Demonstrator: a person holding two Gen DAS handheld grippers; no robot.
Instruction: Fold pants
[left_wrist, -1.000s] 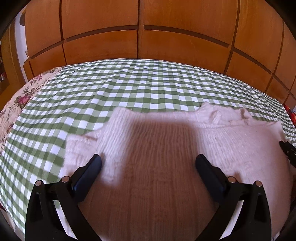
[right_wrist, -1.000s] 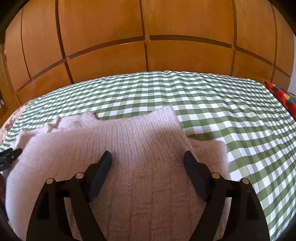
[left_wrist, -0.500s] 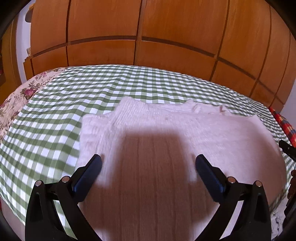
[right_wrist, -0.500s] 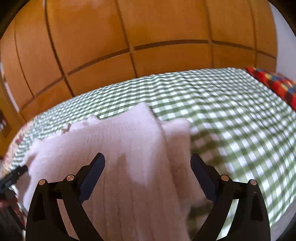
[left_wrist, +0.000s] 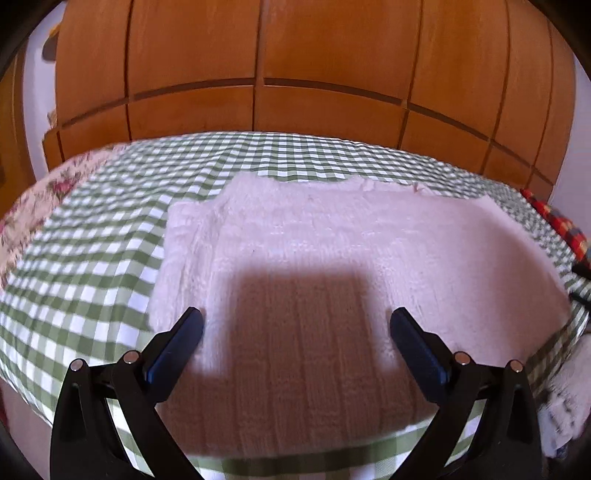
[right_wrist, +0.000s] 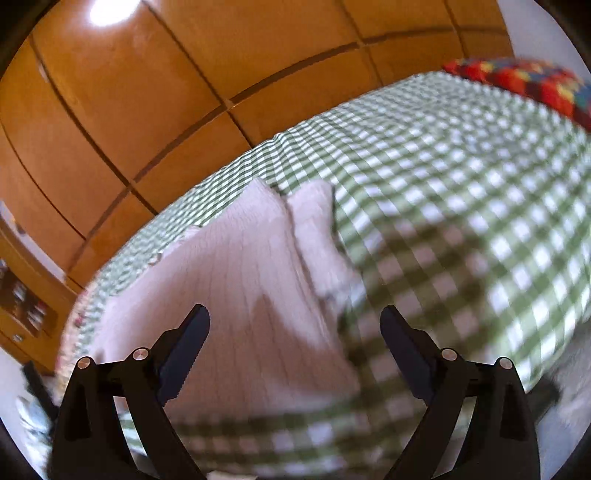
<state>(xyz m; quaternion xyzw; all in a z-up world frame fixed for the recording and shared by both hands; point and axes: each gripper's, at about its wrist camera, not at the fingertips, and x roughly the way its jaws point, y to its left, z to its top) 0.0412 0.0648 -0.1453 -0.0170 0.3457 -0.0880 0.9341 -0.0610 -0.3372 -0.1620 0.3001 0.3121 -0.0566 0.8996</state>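
With both the left gripper (left_wrist: 295, 328) and right gripper (right_wrist: 295, 326) spread wide and empty, the folded pants (left_wrist: 332, 266) lie ahead of them on the bed (left_wrist: 92, 266), where a careless regrasp could spoil the stacked layers.

One folded pink knit pants (left_wrist: 332, 258), one green checked bedspread (left_wrist: 92, 266), one patchwork pillow (right_wrist: 517, 81).

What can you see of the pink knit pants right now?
The pink knit pants look like soft ribbed knit, pale pink, folded into a flat, roughly rectangular stack with a lower layer sticking out at one side. They lie on the green checked bedspread near the bed's front edge. Neither open gripper touches them.
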